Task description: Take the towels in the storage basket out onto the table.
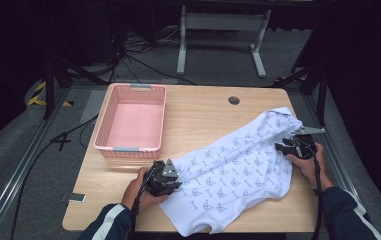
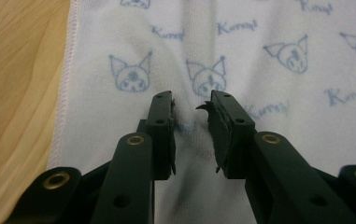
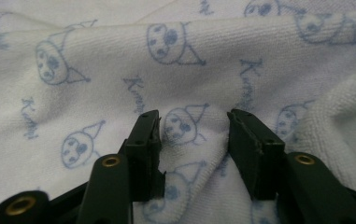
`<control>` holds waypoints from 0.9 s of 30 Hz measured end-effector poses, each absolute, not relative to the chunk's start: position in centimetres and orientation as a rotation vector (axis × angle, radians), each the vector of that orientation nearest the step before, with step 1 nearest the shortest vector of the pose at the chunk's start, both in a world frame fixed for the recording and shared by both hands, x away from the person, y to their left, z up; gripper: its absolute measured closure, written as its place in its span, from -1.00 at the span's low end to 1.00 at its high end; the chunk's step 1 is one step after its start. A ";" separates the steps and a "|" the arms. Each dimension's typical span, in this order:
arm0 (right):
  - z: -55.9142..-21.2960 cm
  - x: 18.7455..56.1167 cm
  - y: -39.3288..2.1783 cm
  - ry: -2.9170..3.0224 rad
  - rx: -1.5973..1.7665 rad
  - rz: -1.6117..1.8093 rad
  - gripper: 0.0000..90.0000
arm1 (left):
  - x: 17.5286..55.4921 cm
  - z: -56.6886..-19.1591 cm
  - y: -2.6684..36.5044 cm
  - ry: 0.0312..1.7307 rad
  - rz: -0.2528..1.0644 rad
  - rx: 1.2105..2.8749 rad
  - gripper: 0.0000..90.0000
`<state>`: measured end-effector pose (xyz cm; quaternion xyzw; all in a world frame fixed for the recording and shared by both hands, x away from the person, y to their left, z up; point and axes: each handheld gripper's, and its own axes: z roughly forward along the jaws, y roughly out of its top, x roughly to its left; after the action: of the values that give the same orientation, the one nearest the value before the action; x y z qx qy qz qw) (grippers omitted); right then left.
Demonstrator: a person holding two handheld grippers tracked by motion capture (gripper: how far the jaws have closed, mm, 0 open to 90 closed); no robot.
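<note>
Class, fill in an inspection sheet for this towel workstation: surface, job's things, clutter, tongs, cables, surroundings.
Surface: wooden table, mostly bare.
Job's things: white printed towel, rumpled, spread at the right front.
Clutter: empty pink basket at the left rear.
Tongs: left tongs and right tongs both open, cloth bunched between the jaws.
Cables: one trails from each gripper; more on the floor.
Surroundings: grey floor, metal frame rails, white stand behind.

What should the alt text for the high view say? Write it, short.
A person holds a tool in each hand on a white towel printed with blue cartoon faces, lying rumpled across a wooden table: left tool at its near-left edge, right tool at its far-right end. A pink basket sits empty, far left.
</note>
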<state>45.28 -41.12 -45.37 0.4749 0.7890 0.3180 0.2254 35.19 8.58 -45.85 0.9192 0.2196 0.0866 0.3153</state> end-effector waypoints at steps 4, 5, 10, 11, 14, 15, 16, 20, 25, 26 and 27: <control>-45.4 46.8 -40.4 2.207 1.257 0.877 0.13 | 34.0 -45.7 9.8 0.609 0.227 2.435 0.60; -45.2 46.9 -40.4 2.229 1.245 0.860 0.08 | 33.6 -45.7 10.1 0.623 0.226 2.435 0.60; -43.0 46.1 -42.9 2.123 1.251 0.864 0.10 | 31.7 -45.6 11.0 0.628 0.206 2.454 0.61; -43.0 46.1 -42.9 2.123 1.251 0.864 0.10 | 31.4 -45.6 11.3 0.617 0.204 2.465 0.61; -41.7 45.7 -46.4 1.914 1.431 0.955 0.13 | 31.0 -45.6 11.6 0.624 0.208 2.448 0.54; -41.7 45.8 -46.9 1.907 1.464 0.964 0.11 | 31.1 -45.7 11.5 0.626 0.224 2.440 0.53; -41.9 45.8 -47.2 1.910 1.467 0.954 0.10 | 31.2 -45.6 11.3 0.627 0.240 2.438 0.52; -42.8 46.4 -47.3 1.940 1.481 0.941 0.04 | 32.1 -45.1 10.7 0.592 0.263 2.388 0.32; -44.4 48.1 -46.4 2.023 1.466 0.902 -0.07 | 34.5 -45.4 8.8 0.569 0.224 2.365 0.18; -44.4 48.1 -46.4 2.023 1.466 0.902 -0.07 | 34.5 -45.4 8.8 0.569 0.224 2.365 0.17; -44.8 48.4 -46.1 2.049 1.474 0.928 0.11 | 34.7 -45.7 8.4 0.557 0.199 2.371 0.23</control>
<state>48.38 -46.13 -44.78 0.5341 0.7426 0.3362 0.2241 34.69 8.42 -45.65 0.9117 0.2143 0.0767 0.3421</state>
